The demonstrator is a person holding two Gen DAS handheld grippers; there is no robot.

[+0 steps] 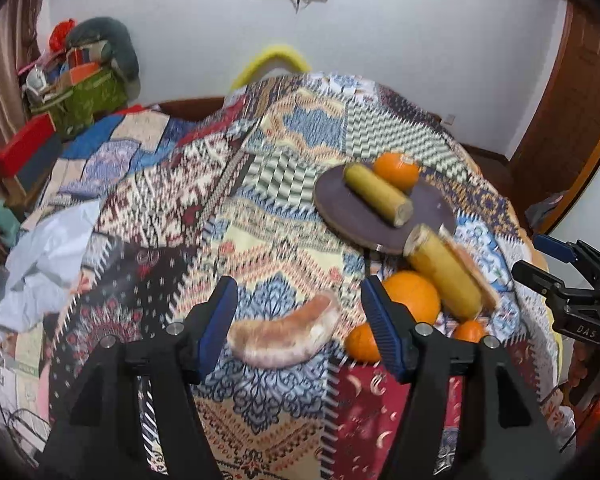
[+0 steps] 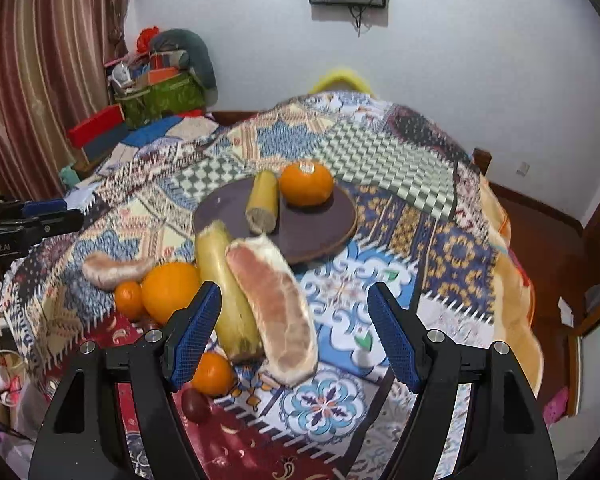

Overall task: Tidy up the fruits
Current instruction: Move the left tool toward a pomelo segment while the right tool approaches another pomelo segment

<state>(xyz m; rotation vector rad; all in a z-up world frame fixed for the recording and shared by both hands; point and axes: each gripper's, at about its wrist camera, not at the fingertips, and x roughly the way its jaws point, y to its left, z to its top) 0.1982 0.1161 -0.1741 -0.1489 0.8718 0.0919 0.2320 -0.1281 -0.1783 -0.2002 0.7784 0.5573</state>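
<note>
Fruits: pink wedge [image 1: 286, 334] lying between apart left gripper [image 1: 300, 326] jaws; right gripper [image 2: 294, 330] apart, empty, over the patterned cloth [image 2: 380, 152]

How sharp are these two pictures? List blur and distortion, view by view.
Left wrist view: motion smear on the pink fruit wedge and the patterned cloth; fisheye bends the wall lines; corners go black. Right wrist view: the oranges are fairly crisp, the cloth smeared, the same round dark vignette.
</note>
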